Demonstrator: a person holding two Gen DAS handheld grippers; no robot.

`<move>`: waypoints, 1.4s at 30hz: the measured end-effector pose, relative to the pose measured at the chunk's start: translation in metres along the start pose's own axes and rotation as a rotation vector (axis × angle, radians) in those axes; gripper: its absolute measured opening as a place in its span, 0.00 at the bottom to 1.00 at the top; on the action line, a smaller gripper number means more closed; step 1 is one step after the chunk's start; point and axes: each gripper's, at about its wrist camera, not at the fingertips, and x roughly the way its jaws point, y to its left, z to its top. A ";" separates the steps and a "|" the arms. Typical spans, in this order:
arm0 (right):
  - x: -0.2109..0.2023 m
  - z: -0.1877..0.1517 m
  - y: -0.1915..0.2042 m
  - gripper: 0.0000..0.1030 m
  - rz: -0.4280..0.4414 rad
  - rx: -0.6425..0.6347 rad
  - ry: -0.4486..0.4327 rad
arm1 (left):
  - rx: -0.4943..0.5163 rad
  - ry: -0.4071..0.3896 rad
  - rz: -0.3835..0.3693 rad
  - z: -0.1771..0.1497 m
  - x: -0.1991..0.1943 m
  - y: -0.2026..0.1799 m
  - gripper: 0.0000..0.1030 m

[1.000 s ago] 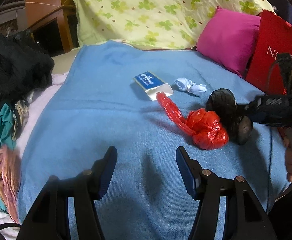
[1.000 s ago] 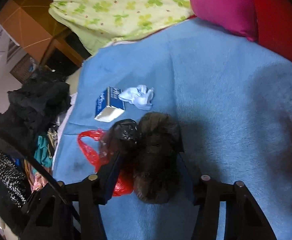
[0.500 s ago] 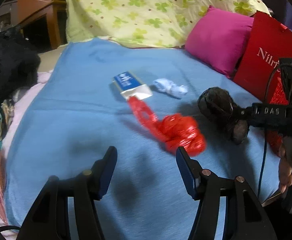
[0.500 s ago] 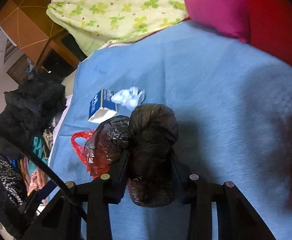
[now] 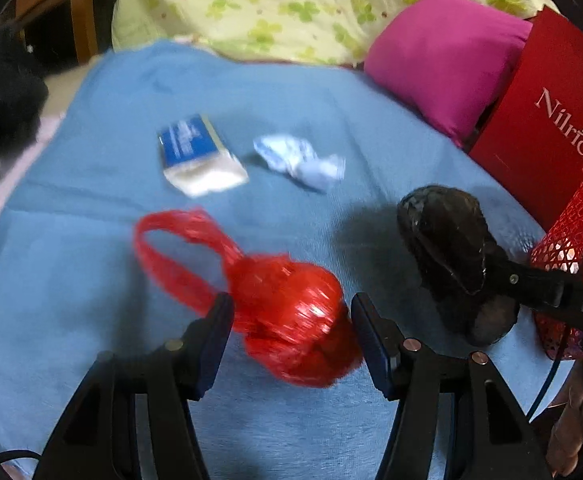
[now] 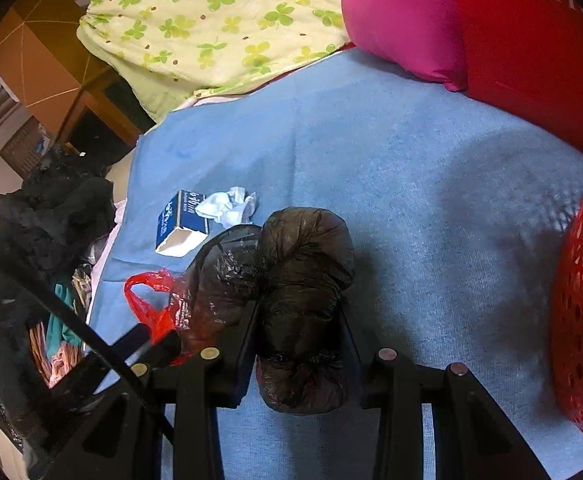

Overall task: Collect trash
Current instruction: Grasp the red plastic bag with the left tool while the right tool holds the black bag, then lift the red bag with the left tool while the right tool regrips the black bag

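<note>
Right gripper [image 6: 297,334]: jaws have just been closing and are now clamping the black bag [image 6: 303,304], lower centre. Left gripper [image 5: 291,332] is moving in; its jaws, wide apart, are now bracketing the red bag [image 5: 291,320] on the bed [image 5: 71,280], not gripping. Next pickup looks imminent.

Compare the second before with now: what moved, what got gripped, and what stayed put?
The right tongs have just been closing and now pinch the black bag. The left tongs moved in and, still open, straddle the red bag without pressing it. The blue box and crumpled tissue stayed put on the blue blanket.
</note>
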 end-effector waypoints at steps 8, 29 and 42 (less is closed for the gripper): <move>0.005 -0.002 -0.008 0.39 0.002 0.031 0.039 | 0.027 -0.020 0.015 -0.014 -0.008 0.003 0.46; 0.017 -0.008 0.009 0.43 -0.022 -0.006 0.062 | 0.099 -0.060 0.179 -0.037 -0.045 0.050 0.47; 0.035 -0.022 0.048 0.51 0.053 -0.088 0.122 | 0.079 -0.037 0.163 -0.047 -0.035 0.074 0.52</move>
